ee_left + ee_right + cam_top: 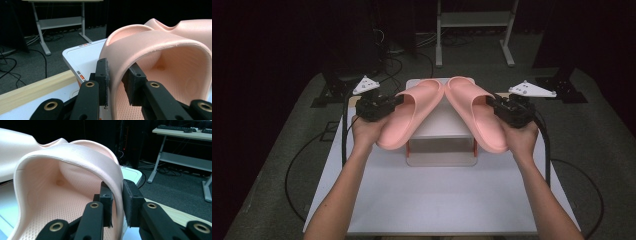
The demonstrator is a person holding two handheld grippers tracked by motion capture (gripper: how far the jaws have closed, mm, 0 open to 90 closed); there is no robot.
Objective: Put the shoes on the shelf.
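Two pink slides: left slide [404, 120] and right slide [475, 117] are held up over the white shelf [442, 127], toes touching at the far end, heels splayed outward.

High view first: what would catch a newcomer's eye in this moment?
Two pink foam slide sandals, the left sandal and the right sandal, are held up over a small white two-tier shelf at mid-table, toes meeting in a peak. The left tongs and right tongs each pinch a sandal's strap at its outer side; the gripper views show the strap wall clamped between black pads.
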